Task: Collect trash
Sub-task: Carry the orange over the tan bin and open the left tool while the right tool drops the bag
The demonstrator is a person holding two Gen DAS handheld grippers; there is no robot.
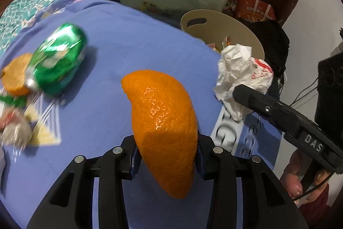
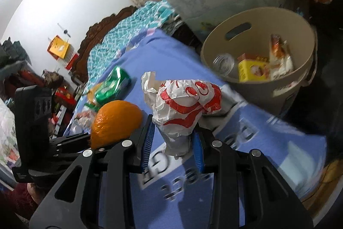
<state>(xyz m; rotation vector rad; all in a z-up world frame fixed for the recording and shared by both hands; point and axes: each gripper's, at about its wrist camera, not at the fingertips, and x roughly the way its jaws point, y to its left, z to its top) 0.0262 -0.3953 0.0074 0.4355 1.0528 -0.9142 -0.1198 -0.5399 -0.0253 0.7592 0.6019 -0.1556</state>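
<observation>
Left gripper (image 1: 166,161): pinching an orange peel (image 1: 165,121), held above the blue cloth (image 1: 120,35). Right gripper (image 2: 174,143): clamped on a crumpled white-and-red wrapper (image 2: 184,106), red print unreadable. Alongside, "DAS" on the right gripper's body. Further out, a green can (image 1: 57,61) on the cloth; beyond the cloth's edge, a beige bin (image 2: 300,40) with a yellow box (image 2: 253,70) inside.

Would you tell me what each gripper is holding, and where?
Left gripper: orange peel, gripped near its lower part. Right gripper: crumpled wrapper, by its bottom end.
</observation>
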